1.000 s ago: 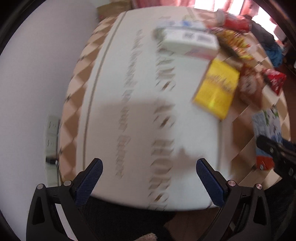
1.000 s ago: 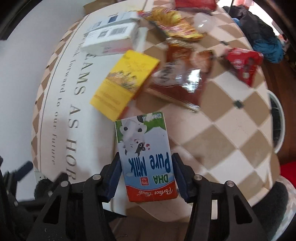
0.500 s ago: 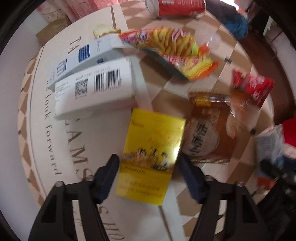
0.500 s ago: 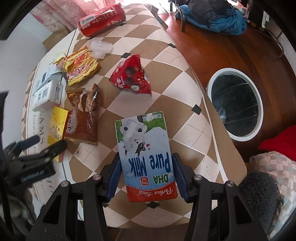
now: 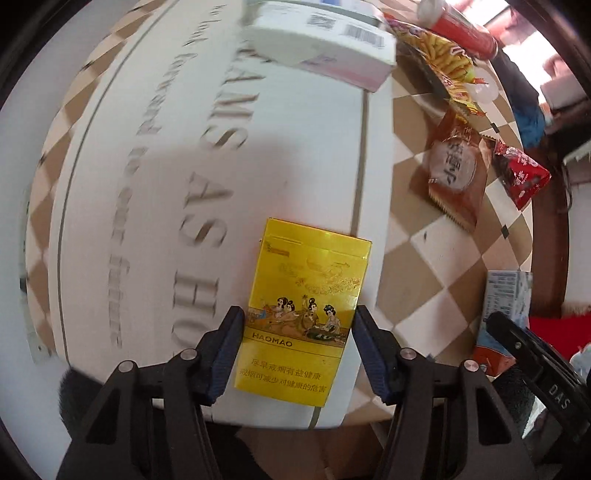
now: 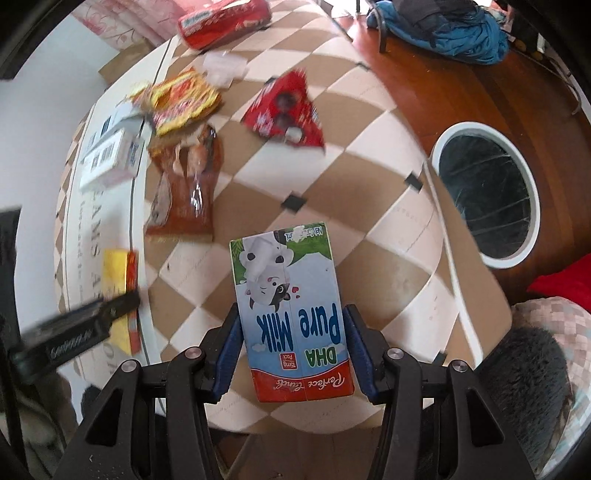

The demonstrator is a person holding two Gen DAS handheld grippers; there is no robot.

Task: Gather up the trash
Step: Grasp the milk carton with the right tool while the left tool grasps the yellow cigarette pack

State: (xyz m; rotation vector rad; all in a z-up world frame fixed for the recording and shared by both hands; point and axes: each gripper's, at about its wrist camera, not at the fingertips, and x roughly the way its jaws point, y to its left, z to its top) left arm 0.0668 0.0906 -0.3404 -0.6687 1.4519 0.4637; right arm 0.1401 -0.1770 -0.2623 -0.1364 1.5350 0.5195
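Observation:
My left gripper (image 5: 297, 345) is shut on a yellow cigarette pack (image 5: 303, 306), held just above the white part of the table (image 5: 147, 206). My right gripper (image 6: 291, 350) is shut on a blue milk carton (image 6: 291, 314), held over the checkered table near its front edge. The carton also shows at the right of the left wrist view (image 5: 504, 317). The yellow pack and the left gripper show at the left of the right wrist view (image 6: 120, 295).
On the table lie a brown snack wrapper (image 6: 188, 192), a red wrapper (image 6: 286, 110), a yellow-red chip bag (image 6: 181, 99), white boxes (image 6: 110, 158) and a red can (image 6: 221, 22). A round white-rimmed bin (image 6: 487, 192) stands on the wooden floor at right.
My left gripper moved in over the yellow pack and closed on it. My right gripper, still holding the milk carton, swung right toward the bin side.

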